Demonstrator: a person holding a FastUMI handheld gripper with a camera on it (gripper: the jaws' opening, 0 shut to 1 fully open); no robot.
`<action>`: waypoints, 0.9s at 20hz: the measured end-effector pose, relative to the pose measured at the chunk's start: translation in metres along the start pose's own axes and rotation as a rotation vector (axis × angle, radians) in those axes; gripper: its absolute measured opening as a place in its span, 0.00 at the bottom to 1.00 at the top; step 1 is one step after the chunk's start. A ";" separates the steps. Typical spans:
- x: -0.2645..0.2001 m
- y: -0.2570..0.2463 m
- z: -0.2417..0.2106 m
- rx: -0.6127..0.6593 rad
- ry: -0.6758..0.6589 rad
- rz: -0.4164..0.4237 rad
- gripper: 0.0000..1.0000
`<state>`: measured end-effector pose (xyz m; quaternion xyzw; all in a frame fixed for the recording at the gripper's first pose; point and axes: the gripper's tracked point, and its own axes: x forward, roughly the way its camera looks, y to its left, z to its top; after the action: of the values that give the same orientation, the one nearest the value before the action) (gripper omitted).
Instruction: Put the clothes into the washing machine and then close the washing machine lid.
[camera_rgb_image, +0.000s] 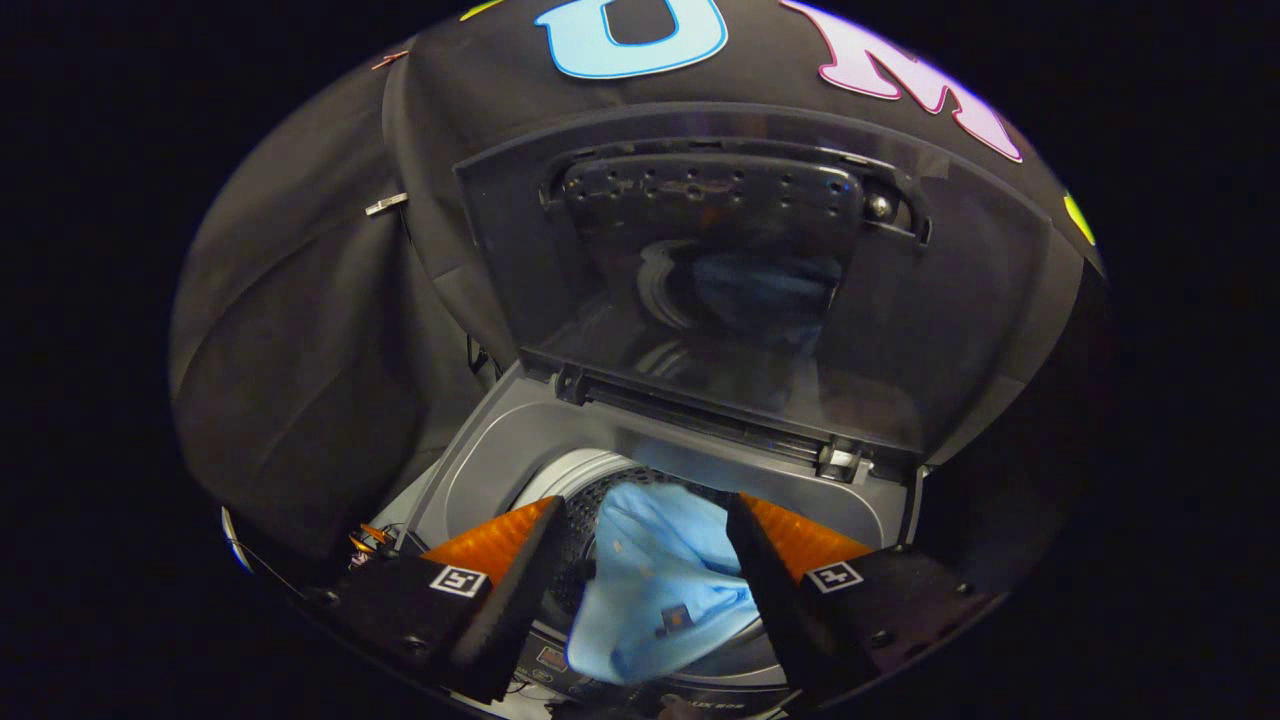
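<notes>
Gripper view, garment (655, 580) lengthwise between parted jaws

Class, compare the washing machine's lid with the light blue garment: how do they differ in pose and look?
The lid stands raised and open behind the drum; the light blue garment hangs over the drum's front rim, between the open gripper's fingers. The lid is dark, rigid and glossy; the garment is pale, soft and creased.
</notes>
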<state>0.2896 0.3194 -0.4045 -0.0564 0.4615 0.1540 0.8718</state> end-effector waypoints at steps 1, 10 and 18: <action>-0.002 0.000 0.000 0.001 -0.004 -0.002 1.00; -0.056 0.021 0.045 -0.012 -0.129 0.011 1.00; -0.130 0.024 0.128 -0.016 -0.314 0.000 1.00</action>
<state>0.3144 0.3446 -0.2237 -0.0385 0.3185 0.1646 0.9327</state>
